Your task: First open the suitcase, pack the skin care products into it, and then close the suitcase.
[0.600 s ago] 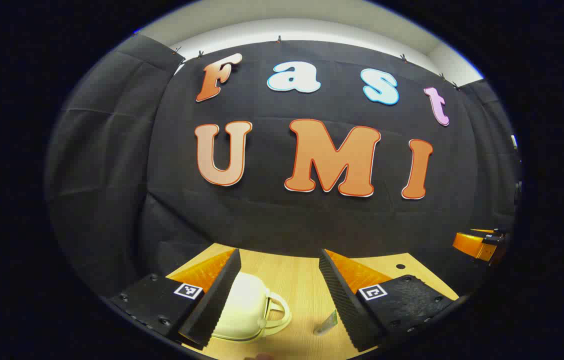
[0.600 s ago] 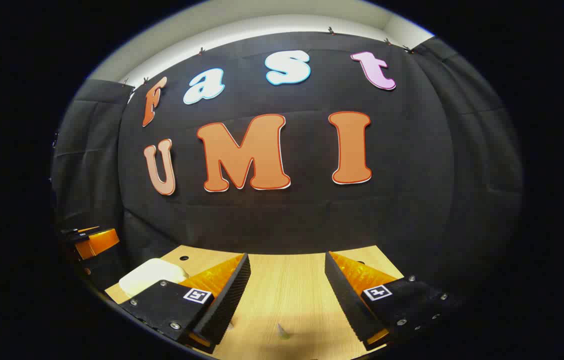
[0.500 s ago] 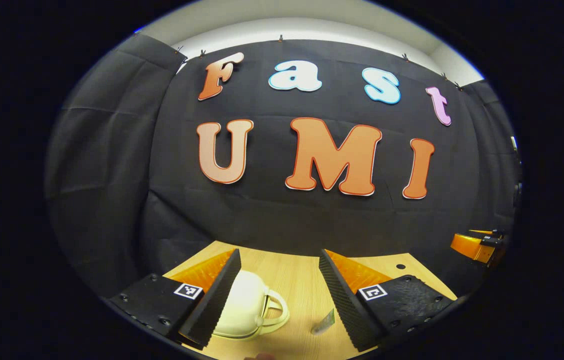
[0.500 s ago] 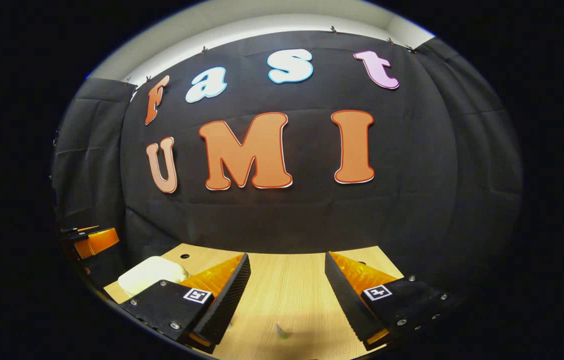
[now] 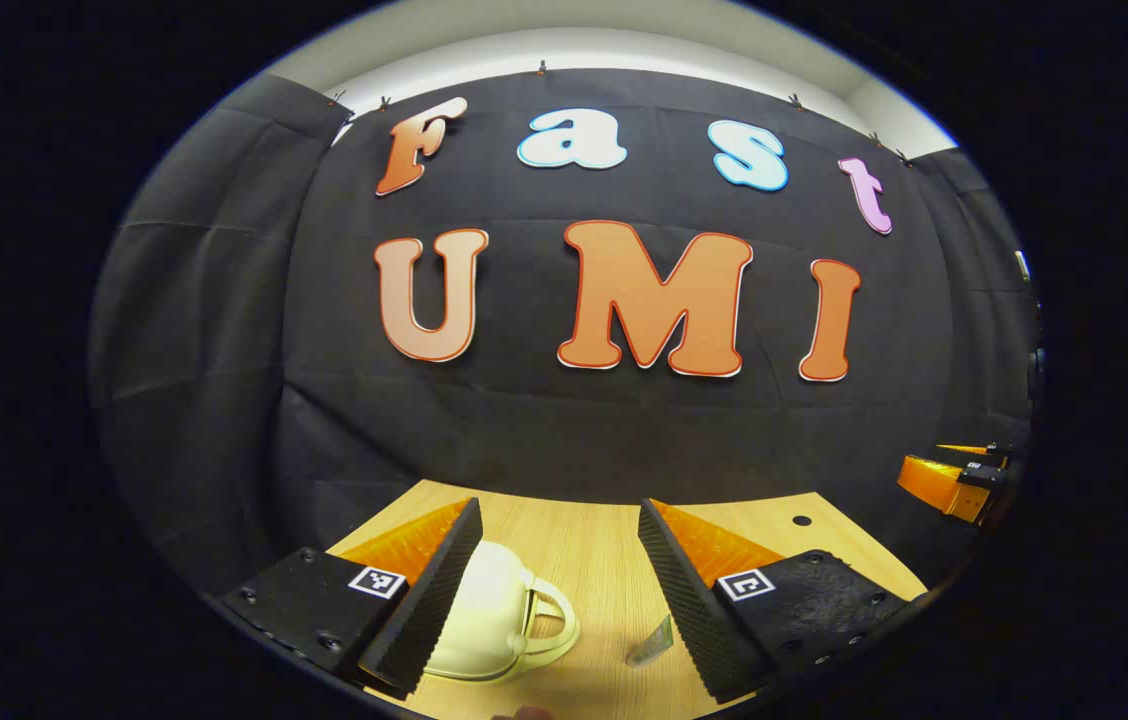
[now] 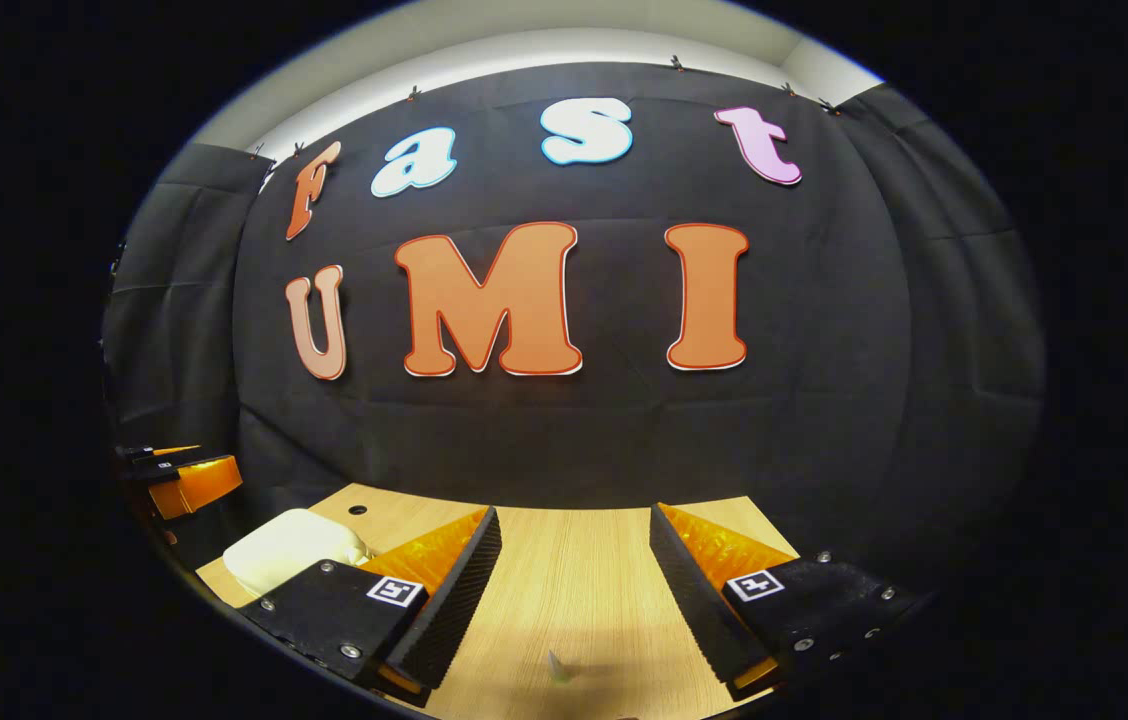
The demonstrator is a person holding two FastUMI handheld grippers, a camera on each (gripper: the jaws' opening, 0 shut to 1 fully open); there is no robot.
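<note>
A small cream suitcase (image 5: 489,610) with a looped handle (image 5: 556,618) lies shut on the wooden table (image 5: 584,540), low in the left gripper view. It is partly behind my left finger. My left gripper (image 5: 559,510) hovers open above it, holding nothing. A small greenish skin care tube (image 5: 652,642) sits by my right finger. In the right gripper view my right gripper (image 6: 575,512) is open over bare table (image 6: 574,590). The suitcase (image 6: 284,545) lies to its left, and a small tube tip (image 6: 557,665) shows at the bottom.
The black cloth wall rises close behind the table's far edge. The right gripper (image 5: 954,480) shows at the far right of the left gripper view, and the left gripper (image 6: 179,475) at the far left of the right gripper view. A small hole (image 5: 801,520) marks the tabletop.
The left gripper view has tipped down slightly, so the wall sits higher in it. The right gripper view has drifted a little. Both grippers stay open and nothing on the table has moved.
</note>
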